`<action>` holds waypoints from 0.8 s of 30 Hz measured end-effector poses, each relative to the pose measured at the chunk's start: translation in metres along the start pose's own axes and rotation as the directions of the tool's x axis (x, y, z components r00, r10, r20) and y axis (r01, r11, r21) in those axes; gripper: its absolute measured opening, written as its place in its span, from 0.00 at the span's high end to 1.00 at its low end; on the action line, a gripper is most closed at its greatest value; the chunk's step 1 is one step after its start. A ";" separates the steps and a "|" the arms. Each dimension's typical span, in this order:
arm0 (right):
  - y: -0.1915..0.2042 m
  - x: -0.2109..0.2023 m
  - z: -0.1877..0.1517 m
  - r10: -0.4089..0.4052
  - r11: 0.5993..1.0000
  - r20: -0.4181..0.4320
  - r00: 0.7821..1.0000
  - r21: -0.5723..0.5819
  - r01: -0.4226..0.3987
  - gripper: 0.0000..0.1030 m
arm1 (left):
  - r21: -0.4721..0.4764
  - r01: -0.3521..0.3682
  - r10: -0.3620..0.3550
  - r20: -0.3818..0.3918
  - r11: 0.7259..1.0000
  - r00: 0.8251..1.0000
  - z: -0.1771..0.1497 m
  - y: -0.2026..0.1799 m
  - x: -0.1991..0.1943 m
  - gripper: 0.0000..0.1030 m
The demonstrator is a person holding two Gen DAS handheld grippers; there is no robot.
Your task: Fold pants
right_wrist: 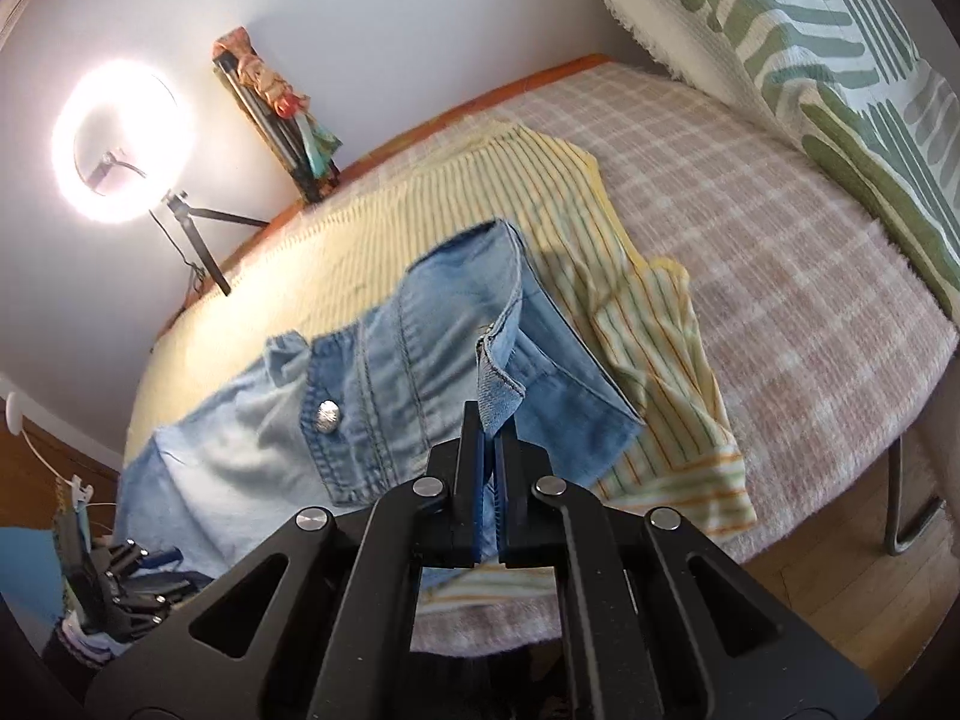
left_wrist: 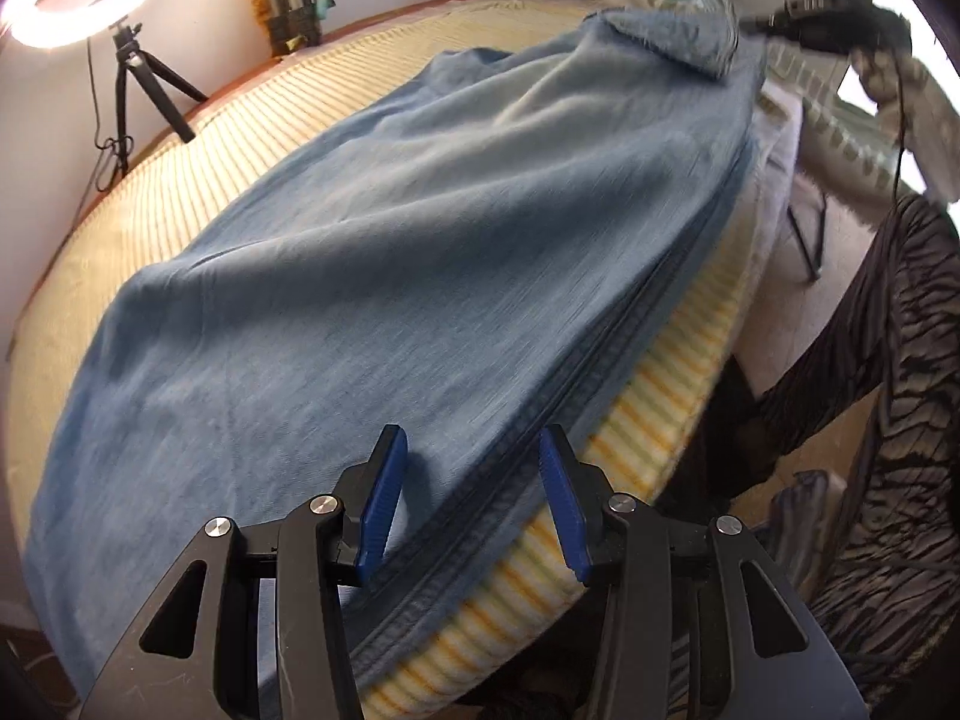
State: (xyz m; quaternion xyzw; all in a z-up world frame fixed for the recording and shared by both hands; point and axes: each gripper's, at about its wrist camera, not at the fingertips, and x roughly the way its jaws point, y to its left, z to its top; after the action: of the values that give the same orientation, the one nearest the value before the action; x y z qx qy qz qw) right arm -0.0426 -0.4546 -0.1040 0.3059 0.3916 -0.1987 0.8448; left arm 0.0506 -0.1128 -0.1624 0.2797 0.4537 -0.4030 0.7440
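The pants are light blue jeans (left_wrist: pixel 384 276) lying stretched across a yellow striped cloth (left_wrist: pixel 654 432) on the bed. My left gripper (left_wrist: pixel 474 480) is open, its blue pads just above the jeans' side seam near the bed's edge, holding nothing. In the right wrist view the waistband end of the jeans (right_wrist: pixel 420 360) is lifted, with its metal button (right_wrist: pixel 326 416) showing. My right gripper (right_wrist: pixel 491 438) is shut on the jeans' waistband by a belt loop. The right gripper also shows far off in the left wrist view (left_wrist: pixel 804 18), blurred, at the raised waistband.
A lit ring light on a tripod (right_wrist: pixel 123 141) stands by the wall beyond the bed. A green patterned pillow (right_wrist: pixel 798 54) lies at the bed's head. The plaid bedcover (right_wrist: pixel 780 276) lies to the right. The person's patterned clothing (left_wrist: pixel 888 420) is right of the bed edge.
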 end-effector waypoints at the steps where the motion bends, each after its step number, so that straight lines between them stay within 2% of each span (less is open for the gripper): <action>1: 0.003 -0.001 0.003 -0.006 1.000 0.008 1.000 -0.014 0.006 0.98 | -0.002 -0.029 0.029 -0.001 1.000 1.000 0.000 0.002 0.001 0.55; 3: 0.004 -0.003 0.007 -0.001 1.000 0.014 1.000 -0.010 0.001 0.98 | -0.040 -0.027 0.027 0.012 0.999 1.000 0.001 0.009 0.000 0.61; 4: 0.005 -0.003 0.010 0.009 1.000 0.015 1.000 -0.006 -0.009 0.98 | -0.050 -0.010 0.011 0.030 0.999 0.999 0.001 0.012 -0.002 0.74; 6: 0.007 -0.004 0.011 -0.001 1.000 0.023 1.000 -0.023 0.001 0.98 | -0.015 -0.029 0.029 0.040 0.999 0.999 0.000 0.012 -0.004 0.93; 7: 0.009 -0.004 0.010 -0.013 0.999 0.023 1.000 -0.041 0.014 0.98 | 0.000 -0.036 0.036 0.042 0.999 0.998 0.000 0.011 -0.006 0.95; 12: 0.009 -0.009 0.012 -0.002 0.999 0.031 1.000 -0.043 0.003 0.98 | -0.028 -0.014 0.016 0.102 1.000 0.995 0.003 0.012 -0.034 0.97; 14: 0.005 -0.012 0.007 -0.019 0.998 0.038 0.999 -0.059 0.021 0.98 | -0.008 0.002 -0.001 0.094 1.000 0.996 -0.003 0.007 -0.030 0.96; 15: 0.000 -0.007 0.001 -0.031 0.998 0.015 0.999 -0.058 0.032 0.98 | 0.006 0.014 -0.015 0.061 1.000 0.998 -0.008 0.002 -0.018 0.96; 17: -0.011 0.013 -0.013 -0.060 0.997 -0.073 0.995 -0.048 0.057 0.98 | 0.016 -0.004 0.003 0.027 1.000 1.000 -0.012 -0.003 0.000 0.96; 19: -0.017 0.024 -0.021 -0.088 0.995 -0.114 0.990 -0.058 0.082 0.98 | -0.012 0.004 -0.004 0.044 1.000 0.999 -0.011 -0.001 0.000 0.96; 24: -0.015 0.028 -0.022 -0.131 0.984 -0.197 0.972 -0.144 0.104 0.98 | -0.049 0.039 -0.037 0.027 0.998 0.999 -0.009 0.004 -0.012 0.84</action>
State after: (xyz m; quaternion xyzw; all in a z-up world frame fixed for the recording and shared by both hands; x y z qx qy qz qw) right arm -0.0459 -0.4539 -0.1430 0.2441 0.5066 -0.1893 0.8050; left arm 0.0466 -0.0991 -0.1551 0.2472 0.4592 -0.4092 0.7487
